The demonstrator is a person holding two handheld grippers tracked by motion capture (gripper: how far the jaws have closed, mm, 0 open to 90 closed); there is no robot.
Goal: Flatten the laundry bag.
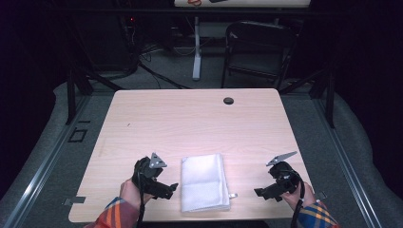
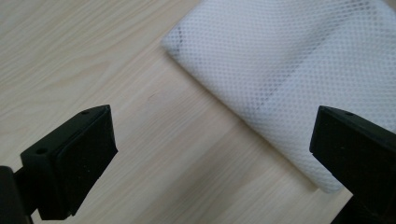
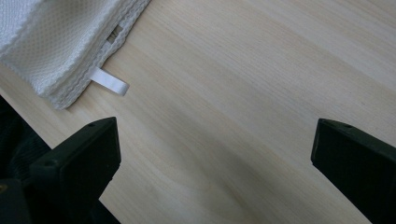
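White mesh cloth lies folded at the table's near edge; left gripper and right gripper flank it, jaws wide and empty, seemingly poised to grasp.

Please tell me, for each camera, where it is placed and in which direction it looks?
High view: above the person's side, looking forward and down at the table; forearms, left gripper and right gripper show.
Left gripper view: rides that gripper, facing the folded white cloth; open jaws show.
Right gripper view: rides that gripper, facing the cloth's loop tag.
All share the cloth.
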